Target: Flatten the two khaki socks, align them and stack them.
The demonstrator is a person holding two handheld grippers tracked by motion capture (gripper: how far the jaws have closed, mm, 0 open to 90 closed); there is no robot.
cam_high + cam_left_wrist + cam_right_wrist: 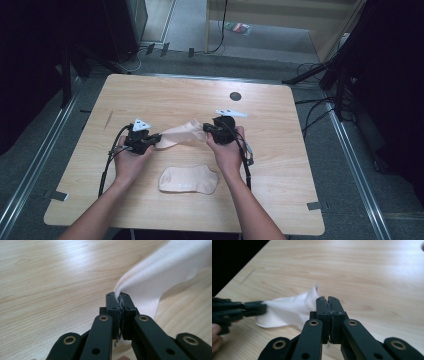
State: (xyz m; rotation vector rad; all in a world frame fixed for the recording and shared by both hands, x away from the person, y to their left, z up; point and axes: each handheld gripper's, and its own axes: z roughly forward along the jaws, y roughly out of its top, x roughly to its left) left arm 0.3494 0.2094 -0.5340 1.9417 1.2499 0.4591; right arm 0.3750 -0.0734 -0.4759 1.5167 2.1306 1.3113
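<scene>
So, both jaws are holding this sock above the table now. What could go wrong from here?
1. The left gripper pinches only a thin edge of the held sock; a harder pull may let the fabric slip out.
2. The right gripper also grips a small fold, so stretching could strain the knit.
3. The second sock lies close below; a lowering hand may push it.

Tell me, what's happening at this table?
A person holds a sock stretched between two hand-held grippers above a wooden table. The left gripper has its jaws shut on one end, and the right gripper has its jaws shut on the other. A second sock lies flat on the table, closer to the person, untouched.
</scene>
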